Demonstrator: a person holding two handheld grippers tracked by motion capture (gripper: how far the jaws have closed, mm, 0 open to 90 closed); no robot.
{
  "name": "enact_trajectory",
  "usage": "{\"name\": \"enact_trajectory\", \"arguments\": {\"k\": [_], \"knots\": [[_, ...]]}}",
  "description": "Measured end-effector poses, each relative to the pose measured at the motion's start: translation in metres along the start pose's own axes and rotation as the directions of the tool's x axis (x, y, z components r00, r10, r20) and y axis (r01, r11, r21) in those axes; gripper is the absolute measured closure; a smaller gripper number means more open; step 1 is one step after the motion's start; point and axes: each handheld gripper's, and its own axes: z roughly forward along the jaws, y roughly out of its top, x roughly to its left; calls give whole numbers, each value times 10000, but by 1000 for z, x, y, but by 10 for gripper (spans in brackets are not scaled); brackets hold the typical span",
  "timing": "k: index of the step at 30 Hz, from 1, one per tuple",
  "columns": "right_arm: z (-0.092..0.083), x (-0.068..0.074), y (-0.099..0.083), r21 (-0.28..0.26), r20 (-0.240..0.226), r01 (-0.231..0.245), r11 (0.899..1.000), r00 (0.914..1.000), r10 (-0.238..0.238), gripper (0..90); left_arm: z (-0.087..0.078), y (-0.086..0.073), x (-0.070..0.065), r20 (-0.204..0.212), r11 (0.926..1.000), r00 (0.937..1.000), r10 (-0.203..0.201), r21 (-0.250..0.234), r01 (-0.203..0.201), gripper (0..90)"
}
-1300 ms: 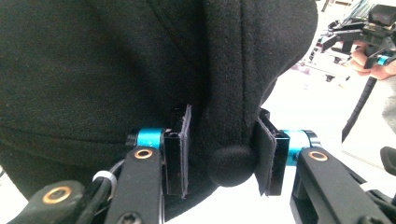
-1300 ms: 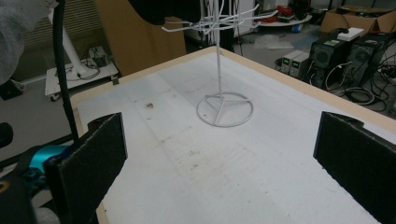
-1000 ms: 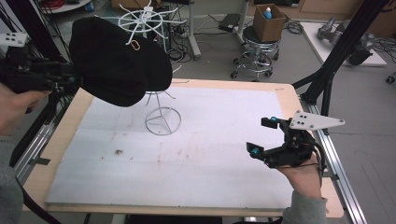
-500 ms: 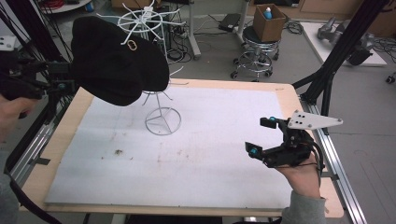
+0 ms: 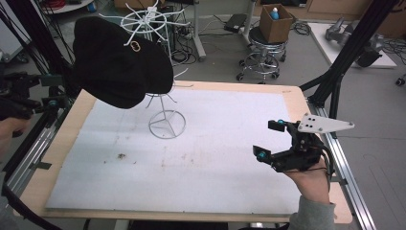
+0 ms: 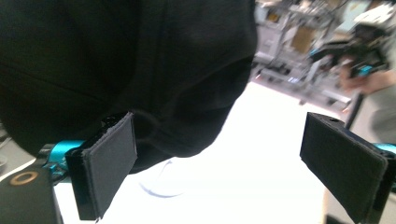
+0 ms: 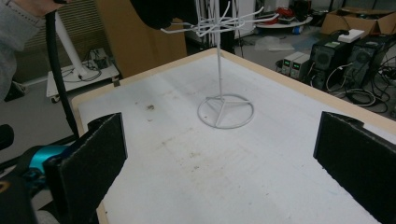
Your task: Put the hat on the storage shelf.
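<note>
A black hat [image 5: 119,67] hangs on a white wire stand [image 5: 166,124] at the back left of the white mat [image 5: 201,167]. My left gripper [image 5: 51,91] is at the table's left edge, a short way left of the hat. Its jaws have just been opening and stand open with nothing between them. In the left gripper view the hat [image 6: 140,60] looms just ahead of the left gripper [image 6: 224,168]. My right gripper [image 5: 267,140] is held open over the mat's right side, empty. The right gripper view has that gripper [image 7: 219,177] facing the stand's base ring [image 7: 225,112].
A wooden table edge [image 5: 297,96] frames the mat, with metal rails along both sides. A black frame post [image 5: 344,62] rises at the right rear. Behind the table stands a stool carrying a cardboard box [image 5: 275,24]. A small dark stain [image 5: 121,155] marks the mat.
My left gripper has opened off the hat's left edge and drawn back to the left and slightly down. The hat stays hanging on the stand. The right gripper has not moved.
</note>
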Motion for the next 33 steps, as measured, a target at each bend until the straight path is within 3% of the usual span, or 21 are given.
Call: {"name": "enact_trajectory", "arguments": {"k": [5, 12, 16, 19, 23, 33], "knots": [[0, -1, 0, -35, -12, -2, 10000, 10000, 2, 16, -12, -14, -6, -133, 9993, 9998, -142, -354, 137, 110], [-1, -3, 0, -109, 54, -55, 9999, 10000, 55, 16, -23, -36, -16, -347, 9990, 9993, -155, -413, 141, 111], [-2, -3, 0, -201, 93, -85, 9998, 9999, 87, 16, -21, -48, -25, -599, 9999, 9982, 6, -137, -14, 111], [-2, -4, 0, -191, 109, -111, 9998, 9999, 113, 16, -19, -56, -31, -468, 9998, 9989, -32, -192, 23, 111], [-2, -4, 0, -181, 123, -92, 9998, 9999, 94, 16, -16, -67, -39, -599, 9999, 9982, 0, -125, -8, 111], [0, -5, 0, -106, 190, -102, 9999, 9998, 105, 16, -9, -90, -47, -529, 9996, 9984, -223, -183, 214, 111]]}}
